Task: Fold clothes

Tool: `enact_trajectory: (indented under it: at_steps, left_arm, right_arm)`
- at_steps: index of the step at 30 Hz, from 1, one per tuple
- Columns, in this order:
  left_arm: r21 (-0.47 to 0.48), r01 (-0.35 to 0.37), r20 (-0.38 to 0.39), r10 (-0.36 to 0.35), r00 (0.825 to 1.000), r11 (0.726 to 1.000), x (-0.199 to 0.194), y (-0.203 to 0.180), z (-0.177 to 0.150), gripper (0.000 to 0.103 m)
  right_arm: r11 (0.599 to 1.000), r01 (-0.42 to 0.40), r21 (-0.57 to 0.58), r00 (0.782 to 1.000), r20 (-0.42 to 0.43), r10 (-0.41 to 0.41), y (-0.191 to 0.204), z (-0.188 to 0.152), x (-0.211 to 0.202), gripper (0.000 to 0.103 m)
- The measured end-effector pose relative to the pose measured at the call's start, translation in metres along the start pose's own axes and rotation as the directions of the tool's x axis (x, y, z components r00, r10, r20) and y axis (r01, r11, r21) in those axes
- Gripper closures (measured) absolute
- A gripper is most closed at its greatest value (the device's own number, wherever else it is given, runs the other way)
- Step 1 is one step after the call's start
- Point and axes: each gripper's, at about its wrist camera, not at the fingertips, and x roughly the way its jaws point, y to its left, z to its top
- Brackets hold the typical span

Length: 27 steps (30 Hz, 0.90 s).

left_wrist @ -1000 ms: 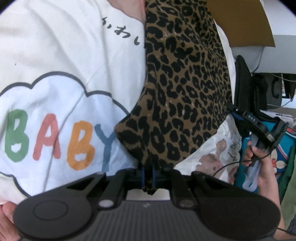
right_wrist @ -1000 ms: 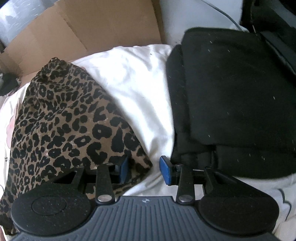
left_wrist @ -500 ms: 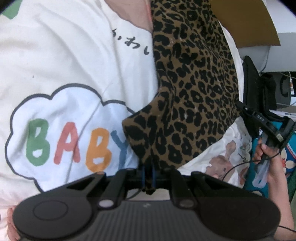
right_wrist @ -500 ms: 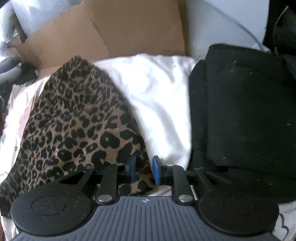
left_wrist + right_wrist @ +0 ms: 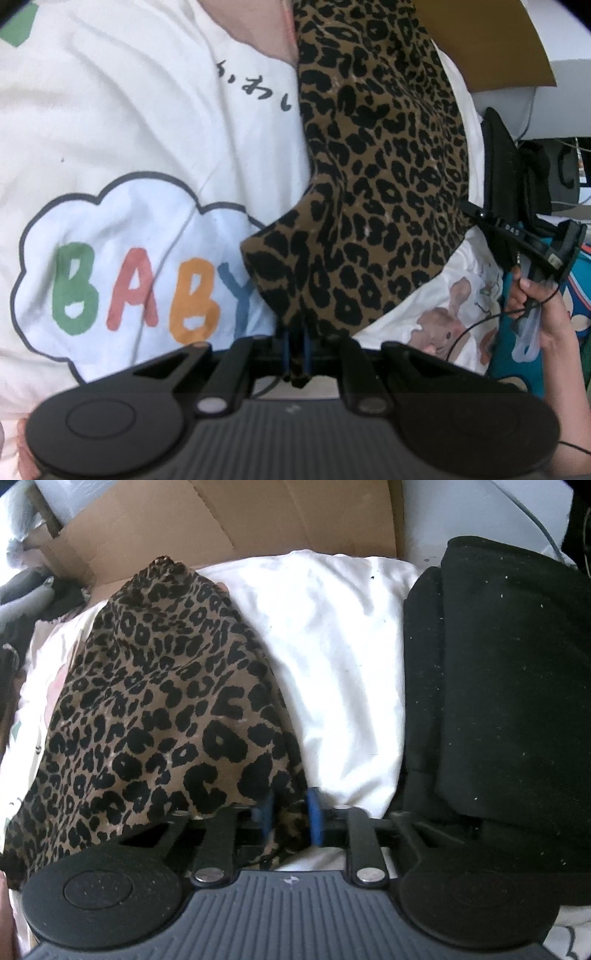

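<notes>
The leopard-print garment (image 5: 373, 177) is spread on white bedding (image 5: 332, 657) printed with a "BABY" cloud (image 5: 122, 273), beside a folded black garment (image 5: 509, 686) and in front of a cardboard box (image 5: 229, 520). The left gripper (image 5: 295, 347) is clenched on one near corner of the leopard cloth. The right gripper (image 5: 290, 818) has just been closing, and a bunched fold at the other corner is now pinched between its blue pads (image 5: 314, 819); it is held by a hand (image 5: 535, 314) at the right edge of the left wrist view.
</notes>
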Motion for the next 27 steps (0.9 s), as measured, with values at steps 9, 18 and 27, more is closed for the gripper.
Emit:
enact_trajectory:
  at_steps: [9, 18, 27]
  left_arm:
    - [0.021, 0.010, 0.042, -0.011, 0.999, 1.000, -0.042, 0.000, -0.005, 0.096]
    - [0.052, -0.075, 0.067, 0.071, 0.995, 0.996, -0.095, 0.012, 0.008, 0.096]
    - [0.067, -0.141, 0.095, 0.134, 0.986, 0.988, -0.112, 0.022, 0.010, 0.096]
  right_arm:
    - [0.994, -0.057, 0.090, 0.998, 0.006, 0.057, -0.002, 0.000, -0.031, 0.101]
    - [0.963, -0.190, 0.192, 0.980, -0.022, 0.197, 0.010, -0.014, -0.047, 0.101]
    - [0.923, -0.270, 0.274, 0.952, -0.071, 0.299, 0.029, -0.034, -0.044, 0.101]
